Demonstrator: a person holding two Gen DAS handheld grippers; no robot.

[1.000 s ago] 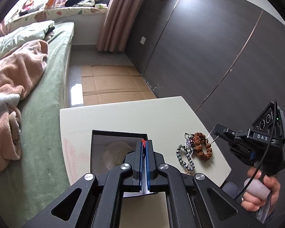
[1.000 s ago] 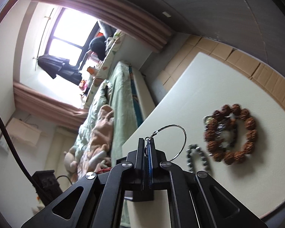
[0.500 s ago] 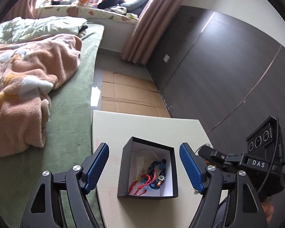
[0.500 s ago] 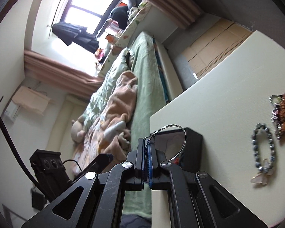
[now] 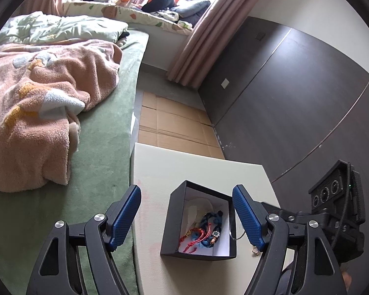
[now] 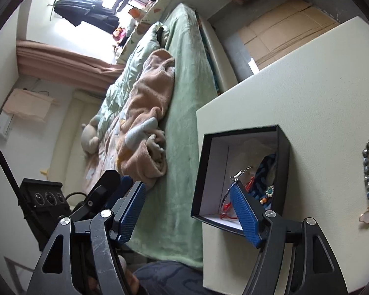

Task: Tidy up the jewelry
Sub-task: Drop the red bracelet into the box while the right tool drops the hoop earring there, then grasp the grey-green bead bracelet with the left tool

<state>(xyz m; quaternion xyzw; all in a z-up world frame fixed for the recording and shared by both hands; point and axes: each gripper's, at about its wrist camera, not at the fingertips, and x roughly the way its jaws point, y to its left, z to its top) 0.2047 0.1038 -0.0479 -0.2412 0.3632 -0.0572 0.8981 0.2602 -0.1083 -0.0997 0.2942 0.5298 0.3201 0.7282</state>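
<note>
place: home bedroom | cues: bed [image 5: 103,147] with pink blanket [image 5: 37,103], curtains [image 5: 196,41], window seat [image 5: 125,12]

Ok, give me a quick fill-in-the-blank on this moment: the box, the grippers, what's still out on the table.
1. The black box stands on the cream table with its lid ____.
2. The left gripper has its blue pads ____, nothing between them.
3. The right gripper has just been opening; the silver wire bangle hangs at one pad over the ____.
4. The grey bead bracelet with a pale pendant lies on the table ____ the box.

Missing words: off; open; box; outside
</note>
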